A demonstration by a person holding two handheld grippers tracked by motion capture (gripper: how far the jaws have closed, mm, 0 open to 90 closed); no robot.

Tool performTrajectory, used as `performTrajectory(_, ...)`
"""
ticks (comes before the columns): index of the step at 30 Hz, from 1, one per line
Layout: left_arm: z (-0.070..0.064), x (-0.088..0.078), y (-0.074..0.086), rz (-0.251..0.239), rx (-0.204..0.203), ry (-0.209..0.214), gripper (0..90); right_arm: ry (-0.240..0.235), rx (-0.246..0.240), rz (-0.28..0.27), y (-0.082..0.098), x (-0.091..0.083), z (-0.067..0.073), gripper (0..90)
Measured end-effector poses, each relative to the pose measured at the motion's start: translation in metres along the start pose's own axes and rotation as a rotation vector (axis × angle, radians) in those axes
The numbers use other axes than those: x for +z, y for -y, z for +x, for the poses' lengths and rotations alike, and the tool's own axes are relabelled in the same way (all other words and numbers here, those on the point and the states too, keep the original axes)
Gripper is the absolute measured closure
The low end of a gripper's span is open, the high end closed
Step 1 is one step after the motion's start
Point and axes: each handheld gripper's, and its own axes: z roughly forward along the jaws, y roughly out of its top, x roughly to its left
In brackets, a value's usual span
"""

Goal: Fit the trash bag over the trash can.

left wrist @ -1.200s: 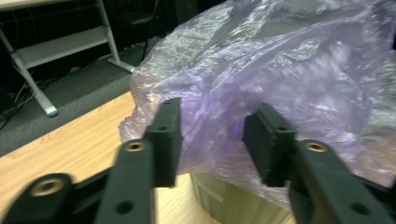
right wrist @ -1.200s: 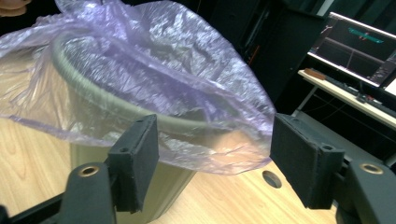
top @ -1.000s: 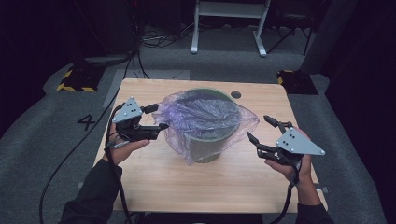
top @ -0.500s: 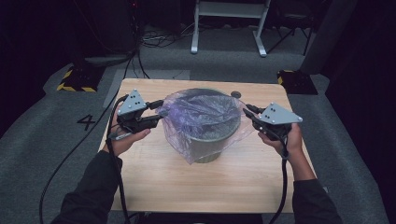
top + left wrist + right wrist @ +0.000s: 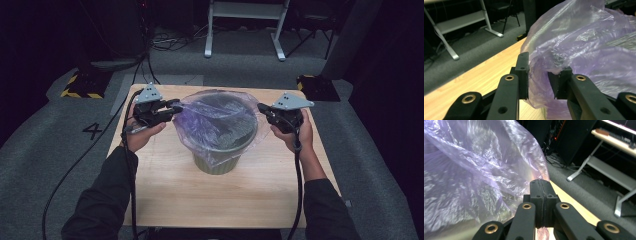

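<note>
A green bin [image 5: 217, 162] stands mid-table, lined with a thin purple plastic bag [image 5: 220, 120] that drapes over its rim. My left gripper [image 5: 176, 106] is at the bag's left edge. In the left gripper view its jaws [image 5: 539, 72] have just been closing, and a bunch of the bag [image 5: 584, 42] is squeezed between the pads. My right gripper [image 5: 261, 107] is at the bag's right edge. Its jaws [image 5: 541, 187] have just closed tight on the film of the bag [image 5: 474, 170]. The bag is stretched between the two grippers.
The wooden table [image 5: 200, 200] has bare surface in front of the bin. On the grey floor behind stand a white metal frame [image 5: 245, 30] and a yellow-and-black striped block [image 5: 80, 85]. A cable [image 5: 80, 165] trails off the left gripper.
Both hands moved away from the person and inward to the bag's rim, the right one from the table's front right. Both pairs of jaws closed on the bag, which is now pulled taut.
</note>
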Motion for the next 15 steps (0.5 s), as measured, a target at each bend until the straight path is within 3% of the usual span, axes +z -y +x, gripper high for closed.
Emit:
performTrajectory(5,0.009,0.011,0.006,0.036,-0.04,-0.014,70.7,-0.009,0.04,0.031,0.001,0.013,-0.005,90.0)
performTrajectory(6,0.011,0.011,0.007,0.038,-0.055,-0.021,67.1,-0.006,0.043,0.04,0.001,0.014,-0.005,90.0)
performTrajectory(8,0.015,0.007,0.009,0.027,-0.093,-0.019,51.3,-0.011,0.045,0.045,0.002,0.014,-0.005,90.0)
performTrajectory(10,0.015,-0.001,0.009,0.018,-0.099,0.004,35.0,-0.006,0.042,0.051,0.002,0.011,-0.005,90.0)
performTrajectory(12,0.01,-0.014,0.009,-0.008,-0.079,-0.005,23.5,-0.012,0.044,0.041,0.003,0.007,-0.005,90.0)
performTrajectory(15,0.0,-0.036,0.01,-0.049,-0.047,0.034,19.0,-0.023,0.049,0.025,0.003,-0.002,-0.003,90.0)
